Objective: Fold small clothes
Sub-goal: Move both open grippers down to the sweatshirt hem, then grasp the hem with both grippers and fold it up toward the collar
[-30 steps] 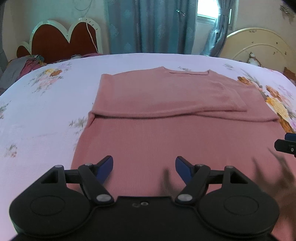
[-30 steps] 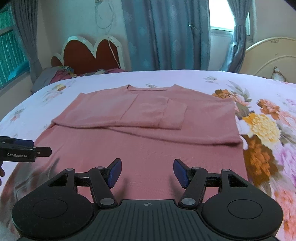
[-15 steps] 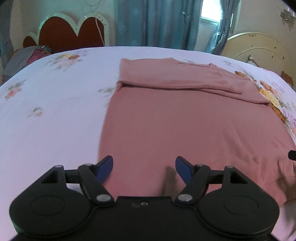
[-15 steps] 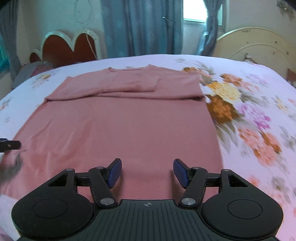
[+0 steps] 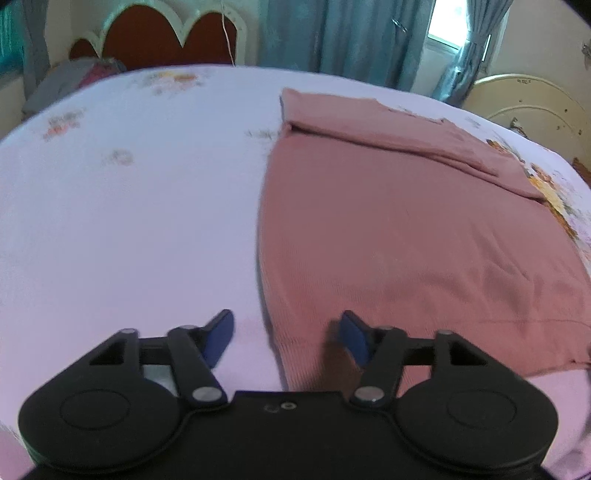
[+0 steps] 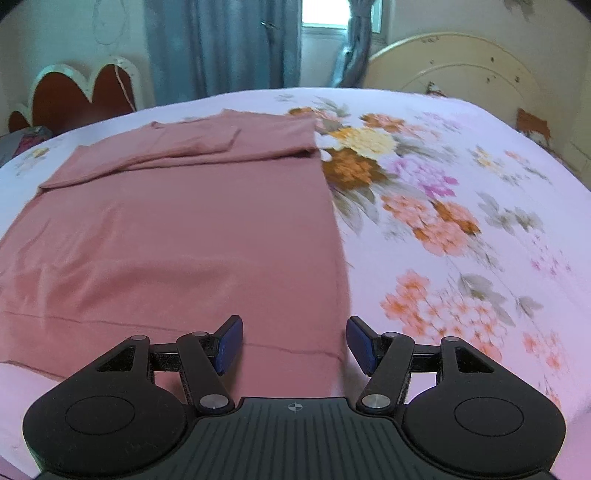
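Observation:
A dusty-pink sweater lies flat on the bed, its sleeves folded across the chest at the far end; it also shows in the right wrist view. My left gripper is open and empty, low over the sweater's near left hem corner, straddling its left edge. My right gripper is open and empty, low over the near right hem corner, with the sweater's right edge between its fingers.
The bed has a pale pink floral sheet. A red scalloped headboard and blue curtains stand behind. A cream round bed frame is at the right. A pile of clothes lies at the far left.
Both grippers have drawn back toward the hem and spread apart, the left to the sweater's left edge and the right to its right edge. Both stay open.

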The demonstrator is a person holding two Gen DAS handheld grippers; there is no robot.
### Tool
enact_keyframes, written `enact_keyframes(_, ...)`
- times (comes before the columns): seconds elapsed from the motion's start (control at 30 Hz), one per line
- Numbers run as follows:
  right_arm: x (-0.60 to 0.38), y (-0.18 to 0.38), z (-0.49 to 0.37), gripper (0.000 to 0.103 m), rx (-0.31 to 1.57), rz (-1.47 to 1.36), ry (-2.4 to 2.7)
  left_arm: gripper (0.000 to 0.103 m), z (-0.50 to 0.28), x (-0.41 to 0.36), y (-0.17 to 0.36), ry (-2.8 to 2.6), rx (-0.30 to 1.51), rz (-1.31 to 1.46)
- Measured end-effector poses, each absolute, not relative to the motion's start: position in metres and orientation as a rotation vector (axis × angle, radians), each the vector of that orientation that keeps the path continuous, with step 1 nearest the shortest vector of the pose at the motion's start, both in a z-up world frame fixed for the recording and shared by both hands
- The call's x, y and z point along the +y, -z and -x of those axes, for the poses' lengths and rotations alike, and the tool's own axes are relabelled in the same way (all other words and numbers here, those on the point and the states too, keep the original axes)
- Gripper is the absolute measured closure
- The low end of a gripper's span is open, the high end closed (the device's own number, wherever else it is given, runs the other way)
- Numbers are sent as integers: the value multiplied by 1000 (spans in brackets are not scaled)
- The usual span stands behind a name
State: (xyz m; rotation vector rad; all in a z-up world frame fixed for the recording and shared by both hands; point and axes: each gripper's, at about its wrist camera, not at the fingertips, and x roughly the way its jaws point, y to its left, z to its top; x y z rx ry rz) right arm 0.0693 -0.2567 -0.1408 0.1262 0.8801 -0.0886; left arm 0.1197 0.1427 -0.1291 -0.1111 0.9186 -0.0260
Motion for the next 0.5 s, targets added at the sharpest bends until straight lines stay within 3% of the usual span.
enact_keyframes(0.23,-259,151,-57,42,924,-213,73,51,-108,135,138,97,941,148)
enact_keyframes(0.37,-254,152,-53,64,928,-232,60,59,-106,129,140,131,942,129)
enact_keyframes(0.43,-253,151,-53,70,932,-238,56,73,-107,130,140,154,948,148)
enact_keyframes(0.5,-255,151,-52,84,932,-255,54,87,-110,132,140,183,952,168)
